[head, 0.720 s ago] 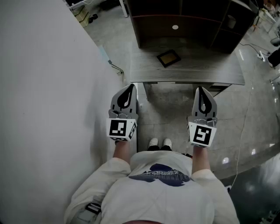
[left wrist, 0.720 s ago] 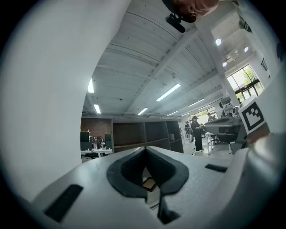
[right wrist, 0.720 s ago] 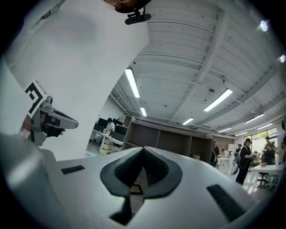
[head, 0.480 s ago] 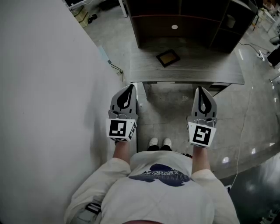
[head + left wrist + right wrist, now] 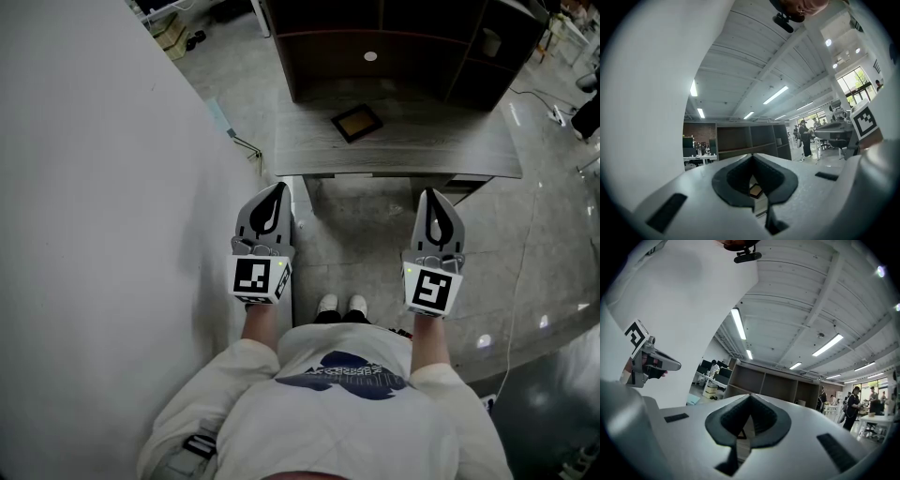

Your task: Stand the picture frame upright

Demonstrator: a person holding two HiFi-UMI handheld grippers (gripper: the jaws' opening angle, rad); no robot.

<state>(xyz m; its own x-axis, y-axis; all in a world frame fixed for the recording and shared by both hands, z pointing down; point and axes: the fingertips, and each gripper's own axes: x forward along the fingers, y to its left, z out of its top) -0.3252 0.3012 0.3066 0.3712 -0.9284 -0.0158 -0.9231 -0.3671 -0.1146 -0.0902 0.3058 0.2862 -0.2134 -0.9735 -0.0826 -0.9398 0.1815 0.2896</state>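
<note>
Far left: plain white wall (image 5: pixel 94 234), filling that side of the head view.

Lower left of centre: left gripper (image 5: pixel 278 187), held level, jaws closed tip to tip, nothing between them. Well short of the table.

Upper centre: picture frame (image 5: pixel 356 123), lying flat on the grey wooden table (image 5: pixel 441 159), turned cornerwise, just in front of the dark shelf unit (image 5: pixel 394 37). Dark border, tan middle. Also glimpsed past the closed jaws in the left gripper view.

Judged: small, light, stiff. Probably glazed, so breakable if dropped or pinched on the face. Lying low on a smooth top, so likely to slide rather than lift when nudged. Best hold: across the border at one edge or corner, pads on the rim, not the middle. Second gripper to steady the opposite edge while tipping up. Rear prop not visible; cannot tell whether present.

Lower right of centre: right gripper (image 5: pixel 429 193), level, jaws likewise closed and empty, well apart from the frame. Both to be opened before any grasp.
</note>
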